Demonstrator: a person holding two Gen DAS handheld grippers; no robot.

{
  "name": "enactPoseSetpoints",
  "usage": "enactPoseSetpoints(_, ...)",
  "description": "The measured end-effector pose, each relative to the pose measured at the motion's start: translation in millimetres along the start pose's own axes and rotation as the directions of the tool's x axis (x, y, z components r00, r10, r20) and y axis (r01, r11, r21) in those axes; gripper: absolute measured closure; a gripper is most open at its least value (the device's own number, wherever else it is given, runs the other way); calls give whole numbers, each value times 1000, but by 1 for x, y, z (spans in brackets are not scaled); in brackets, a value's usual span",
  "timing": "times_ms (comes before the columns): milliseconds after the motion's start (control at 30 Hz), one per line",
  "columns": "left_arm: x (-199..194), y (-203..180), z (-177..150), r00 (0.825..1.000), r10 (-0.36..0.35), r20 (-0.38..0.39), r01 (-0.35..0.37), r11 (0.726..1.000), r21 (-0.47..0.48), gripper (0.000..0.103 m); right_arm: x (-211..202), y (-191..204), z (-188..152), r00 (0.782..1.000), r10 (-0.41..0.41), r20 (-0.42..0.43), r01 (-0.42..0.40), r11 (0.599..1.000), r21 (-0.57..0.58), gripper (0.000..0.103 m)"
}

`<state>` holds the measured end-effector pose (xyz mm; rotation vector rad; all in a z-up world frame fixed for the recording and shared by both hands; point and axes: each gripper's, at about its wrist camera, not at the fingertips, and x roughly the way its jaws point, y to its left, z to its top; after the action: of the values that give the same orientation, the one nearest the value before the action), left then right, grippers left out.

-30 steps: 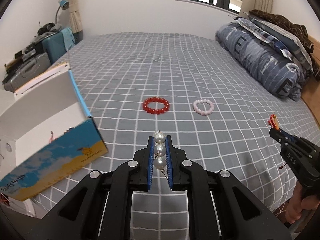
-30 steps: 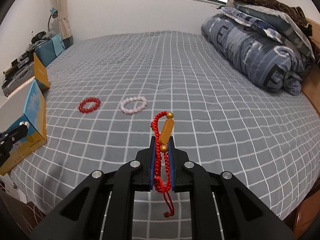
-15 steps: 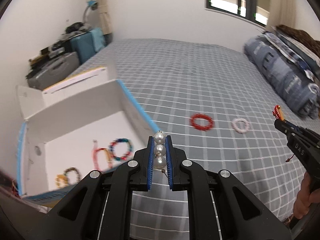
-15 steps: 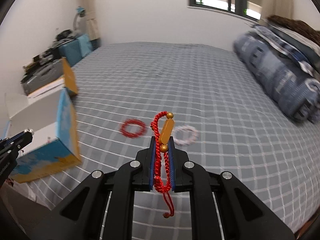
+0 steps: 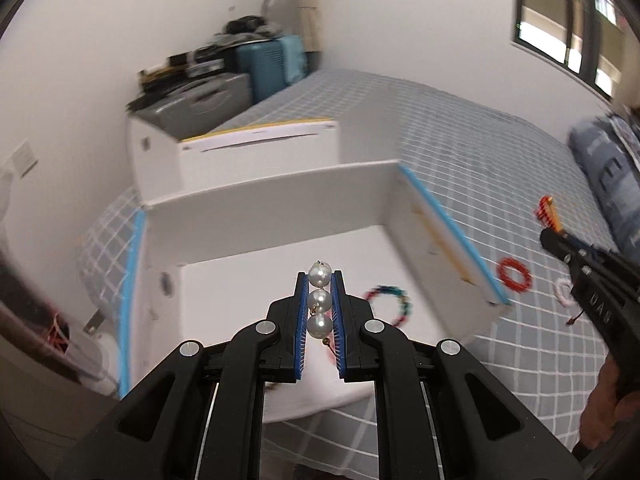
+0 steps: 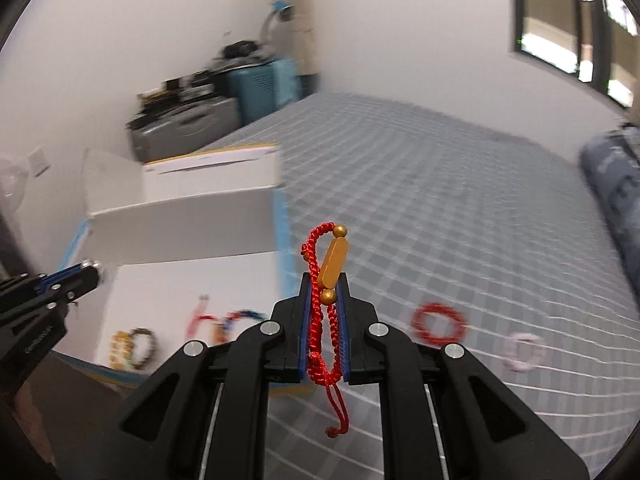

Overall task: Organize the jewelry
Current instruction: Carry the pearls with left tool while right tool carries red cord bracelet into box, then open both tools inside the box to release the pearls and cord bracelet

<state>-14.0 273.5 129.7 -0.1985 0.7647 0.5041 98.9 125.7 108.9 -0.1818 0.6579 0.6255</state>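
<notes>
My left gripper is shut on a string of three white pearls and hangs over the open white box with blue edges. Inside the box lies a multicoloured bead bracelet. My right gripper is shut on a red cord bracelet with gold beads, just right of the box, which holds several bracelets. A red bead bracelet and a pale pink one lie on the grey checked bedspread. In the left wrist view the right gripper appears at the right.
The box's lid stands behind it at the bed's left edge. Suitcases and clutter are stacked against the wall beyond. A rolled blue quilt lies at the right side of the bed. A hand holds the right gripper's handle.
Both grippers have swung left toward the box, still holding their pieces. The box now fills the left wrist view, and the loose bracelets have slid to the right of both views.
</notes>
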Motion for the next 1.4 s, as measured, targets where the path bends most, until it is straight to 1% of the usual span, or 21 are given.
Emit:
enactPoseSetpoints(100,9,23,0,999,25,-27,-27,999,-42,92,20,25,4,999,46,-23,-47,999,-17,93)
enactPoseSetpoints(167,16,35,0,998,31,-48,-34,998,-62,92,37,42,7,996,69,-63,-71,997,-29,93)
enactPoseSetpoints(233,28,45,-2,996,41,-85,-47,996,-74,92,55,58,9,989,85,-117,-91,995,-42,93)
enactPoseSetpoints(367,48,54,-7,988,41,-148,-56,994,-94,92,81,74,9,971,82,-225,-96,994,-54,93)
enactPoseSetpoints(433,58,58,-7,984,29,-177,-48,993,-104,92,92,80,6,959,78,-271,-96,994,-53,93)
enactPoseSetpoints(500,63,60,-9,981,23,-195,-45,993,-109,92,101,82,3,947,81,-310,-100,994,-43,93)
enactPoseSetpoints(567,69,63,-10,977,24,-212,-50,992,-114,92,109,86,-1,937,58,-343,-83,995,-57,93)
enactPoseSetpoints(667,75,67,-13,975,24,-220,-51,992,-117,92,111,87,-8,933,56,-355,-81,995,-56,93)
enactPoseSetpoints(767,82,69,-17,972,24,-234,-54,991,-122,92,113,88,-12,936,41,-351,-70,995,-70,93)
enactPoseSetpoints(967,84,66,-17,970,36,-240,-64,992,-113,91,117,88,-12,935,46,-352,-74,995,-68,92)
enactPoseSetpoints(1000,84,66,-17,970,39,-240,-68,991,-113,91,118,90,-12,935,48,-353,-77,995,-67,90)
enactPoseSetpoints(1067,82,68,-16,971,34,-237,-64,991,-121,89,118,92,-12,936,48,-349,-79,994,-74,89)
enactPoseSetpoints(1100,81,67,-15,971,38,-236,-68,991,-117,88,118,93,-12,937,44,-346,-78,993,-84,84)
enactPoseSetpoints(1133,81,67,-15,971,43,-234,-71,991,-113,83,117,94,-12,938,47,-344,-81,993,-87,75)
enactPoseSetpoints(1167,79,67,-15,972,44,-229,-72,991,-114,77,116,93,-12,939,55,-340,-88,993,-84,69)
enactPoseSetpoints(1200,78,67,-15,974,39,-225,-67,991,-119,57,114,94,-12,941,55,-335,-88,993,-84,60)
enactPoseSetpoints(1233,76,68,-15,976,34,-213,-62,990,-125,40,112,95,-11,944,56,-326,-89,992,-88,55)
enactPoseSetpoints(1267,74,68,-15,979,39,-200,-65,990,-124,36,110,96,-11,946,58,-319,-92,991,-94,53)
enactPoseSetpoints(1333,70,67,-14,981,55,-187,-78,990,-120,33,105,98,-9,950,61,-306,-97,990,-101,40)
enactPoseSetpoints(1367,68,67,-13,981,47,-186,-71,990,-123,31,102,97,-7,954,62,-294,-95,990,-101,39)
enactPoseSetpoints(1400,66,68,-13,982,48,-182,-72,990,-124,27,100,97,-6,956,60,-287,-93,990,-103,36)
